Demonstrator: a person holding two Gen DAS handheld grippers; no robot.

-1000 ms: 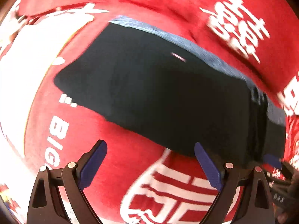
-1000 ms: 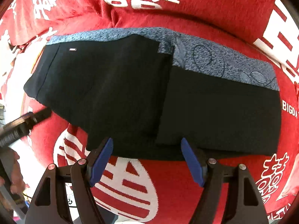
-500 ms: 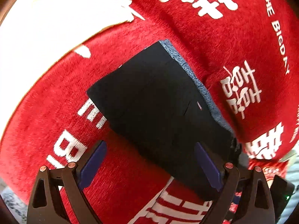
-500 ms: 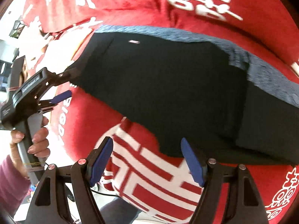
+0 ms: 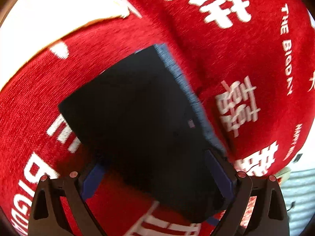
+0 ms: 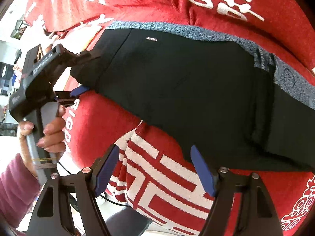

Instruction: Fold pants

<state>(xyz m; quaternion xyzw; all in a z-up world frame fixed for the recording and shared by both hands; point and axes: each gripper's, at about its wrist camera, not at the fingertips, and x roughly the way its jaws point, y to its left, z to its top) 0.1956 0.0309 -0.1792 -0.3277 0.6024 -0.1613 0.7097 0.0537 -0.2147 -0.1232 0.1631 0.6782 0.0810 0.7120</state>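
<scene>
1. The surface is covered by a red cloth point(image 6: 110, 118) with large white characters and white lettering woven into it; what lies beneath the cloth cannot be seen.
2. The cloth is rumpled, with raised folds toward the far side.
3. A pair of black pants point(image 6: 187, 90), folded over on itself, lies flat on the cloth.
4. A blue-grey patterned strip point(image 6: 177, 29) runs along the pants' far edge.
5. A small label point(image 6: 151, 39) sits near that edge.
</scene>
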